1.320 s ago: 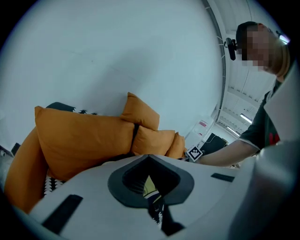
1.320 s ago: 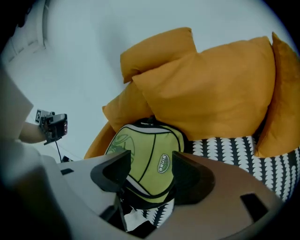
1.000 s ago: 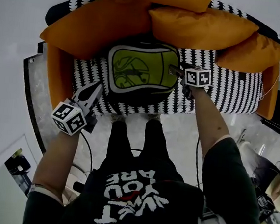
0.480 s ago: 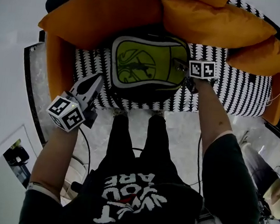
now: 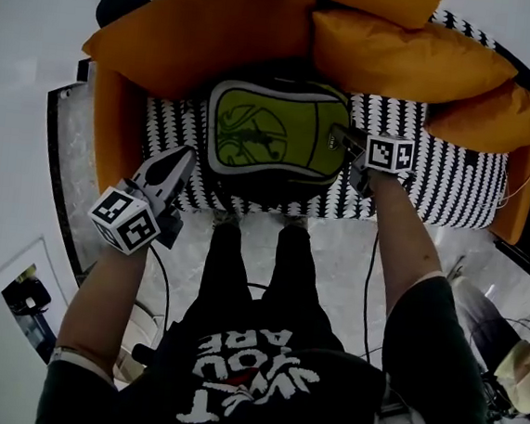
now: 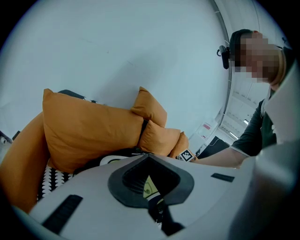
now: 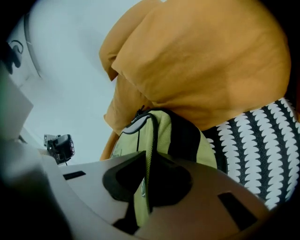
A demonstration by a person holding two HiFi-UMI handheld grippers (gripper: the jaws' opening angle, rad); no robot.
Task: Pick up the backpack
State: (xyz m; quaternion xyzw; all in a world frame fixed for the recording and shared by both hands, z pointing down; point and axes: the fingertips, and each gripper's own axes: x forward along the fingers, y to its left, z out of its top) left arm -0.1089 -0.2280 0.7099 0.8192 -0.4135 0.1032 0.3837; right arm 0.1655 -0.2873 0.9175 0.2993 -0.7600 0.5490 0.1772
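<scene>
Nearest, low in the head view: black printed shirt [image 5: 249, 373], legs, pale floor [image 5: 336, 251] underfoot. At the left, left gripper [image 5: 182, 159], jaws together on nothing, hanging over the front corner of the sofa [image 5: 441, 177], near the backpack [image 5: 270, 140] but apart from it. Opposite, right gripper [image 5: 340, 137], jaws clamped on a green fold at the backpack's right side. Between the two, backpack lying flat on the black-and-white patterned seat, green panel up, black rim around it. Farther back, orange cushions [image 5: 406, 57] leaning along the backrest, the big left one touching the backpack's far end. Beyond everything, plain white wall.
</scene>
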